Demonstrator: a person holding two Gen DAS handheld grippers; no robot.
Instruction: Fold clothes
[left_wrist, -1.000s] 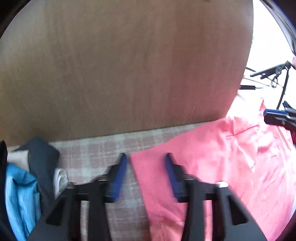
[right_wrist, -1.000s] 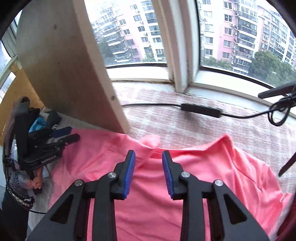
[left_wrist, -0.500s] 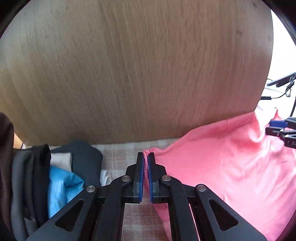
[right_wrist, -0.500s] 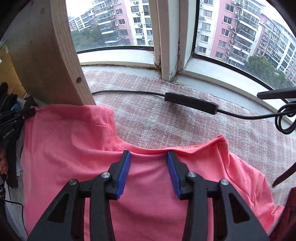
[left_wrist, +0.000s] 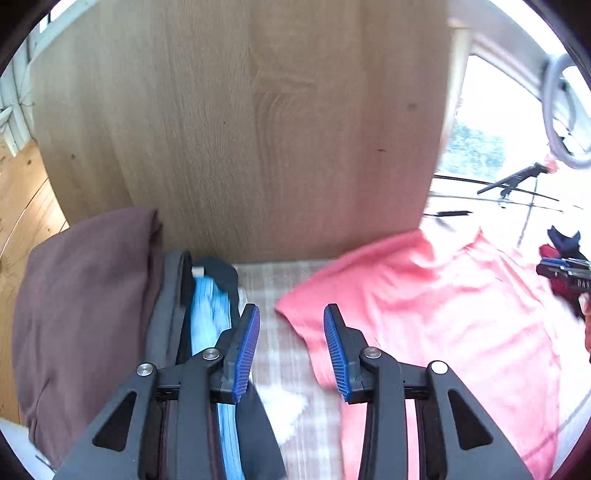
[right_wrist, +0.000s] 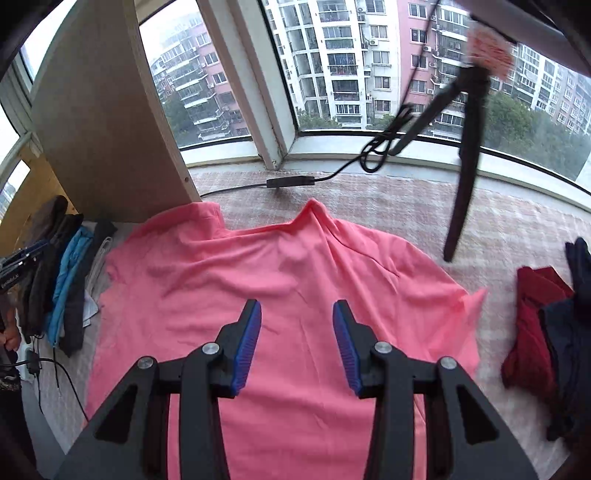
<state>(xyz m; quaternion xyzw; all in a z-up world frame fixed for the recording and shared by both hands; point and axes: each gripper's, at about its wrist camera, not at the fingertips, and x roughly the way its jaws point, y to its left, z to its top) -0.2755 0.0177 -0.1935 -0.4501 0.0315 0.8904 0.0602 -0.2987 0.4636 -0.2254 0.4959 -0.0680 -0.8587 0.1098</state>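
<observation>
A pink shirt (right_wrist: 280, 280) lies spread flat on the checked cloth surface (right_wrist: 424, 210), its upper edge toward the window. My right gripper (right_wrist: 297, 343) hangs above the shirt's middle, open, with nothing between its blue pads. In the left wrist view the pink shirt (left_wrist: 424, 306) fills the right half, its left corner lying on the checked cloth. My left gripper (left_wrist: 291, 343) hovers above that corner, its jaws opening, and nothing is gripped between them. The right gripper's tip (left_wrist: 565, 269) shows at the far right edge there.
A folded stack of brown, grey and blue clothes (left_wrist: 110, 314) sits left of the shirt against a wooden panel (left_wrist: 240, 129). Red and navy garments (right_wrist: 546, 332) pile up at the right. A black tripod (right_wrist: 465, 158) and a cable with adapter (right_wrist: 291, 181) lie near the window.
The left gripper shut on the shirt's left corner, then let go and rose. The right gripper widened a little and pulled back and up; the shirt now lies flatter.
</observation>
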